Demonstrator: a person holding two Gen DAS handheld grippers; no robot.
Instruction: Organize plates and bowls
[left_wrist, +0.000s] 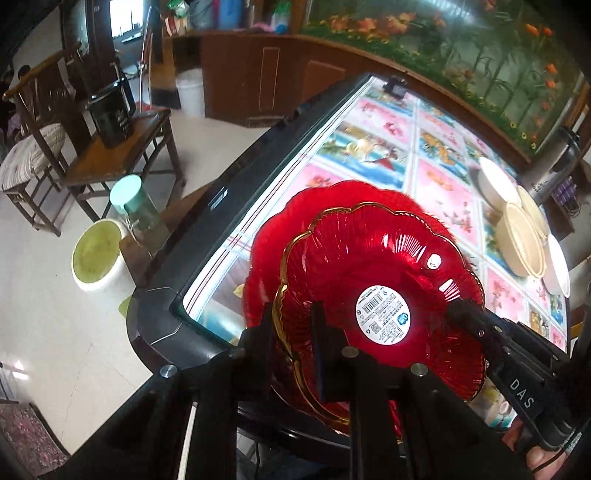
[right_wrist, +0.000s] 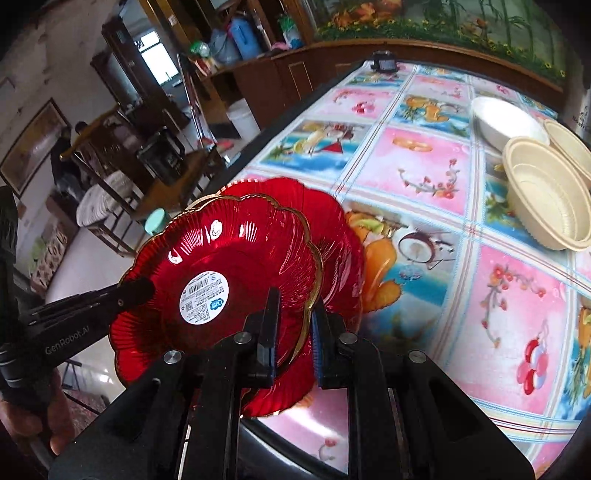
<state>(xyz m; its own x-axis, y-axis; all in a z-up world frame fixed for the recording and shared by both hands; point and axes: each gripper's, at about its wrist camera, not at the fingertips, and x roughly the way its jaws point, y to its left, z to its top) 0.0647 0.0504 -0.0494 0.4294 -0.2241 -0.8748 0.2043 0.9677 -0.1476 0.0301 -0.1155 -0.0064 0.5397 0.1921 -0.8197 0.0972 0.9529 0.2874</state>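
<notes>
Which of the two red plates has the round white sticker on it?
The upper red plate, gripped at opposite rims by both tools; the sticker sits at its centre. The lower red plate shows none.

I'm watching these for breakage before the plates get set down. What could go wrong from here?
1. The left gripper and right gripper each pinch only the rim of the red plates; if either hand moves unevenly, the glossy rim could slip out.
2. The plates look nested and offset, so the lower one might slide free.
3. They hang near the table's edge, so a drop could reach the floor.
</notes>
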